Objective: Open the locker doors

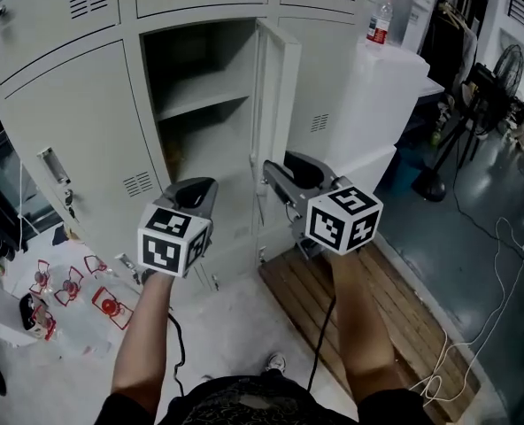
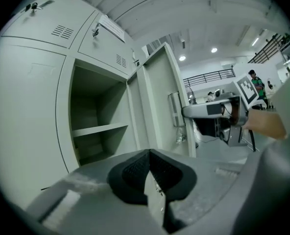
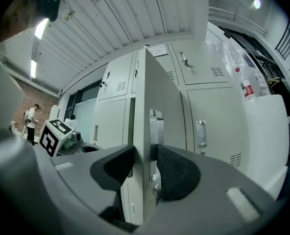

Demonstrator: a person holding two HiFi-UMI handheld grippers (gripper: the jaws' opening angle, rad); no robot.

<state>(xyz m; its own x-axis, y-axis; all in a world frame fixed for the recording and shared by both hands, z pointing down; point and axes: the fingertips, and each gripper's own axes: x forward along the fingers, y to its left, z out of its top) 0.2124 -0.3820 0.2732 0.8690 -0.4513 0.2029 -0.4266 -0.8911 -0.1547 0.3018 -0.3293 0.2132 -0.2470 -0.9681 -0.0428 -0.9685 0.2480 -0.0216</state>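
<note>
The middle locker (image 1: pixel 200 96) stands open, with a bare shelf inside. Its pale grey door (image 1: pixel 275 87) swings out towards me, edge on. My right gripper (image 1: pixel 267 173) has that door's free edge (image 3: pixel 144 131) between its jaws at the handle, both pads against it. The left gripper view shows the same door (image 2: pixel 157 102) with the right gripper (image 2: pixel 186 112) on its handle. My left gripper (image 1: pixel 200 186) hovers in front of the open compartment, left of the door, touching nothing. Its pads (image 2: pixel 135 168) meet with nothing between them.
Closed lockers stand to the left (image 1: pixel 85 131) and right (image 1: pixel 319 87) of the open one. A white cabinet with a bottle (image 1: pixel 380 18) adjoins on the right. A wooden pallet (image 1: pixel 368 299) and cables (image 1: pixel 474 343) lie on the floor at right, plastic bags (image 1: pixel 67 290) at left.
</note>
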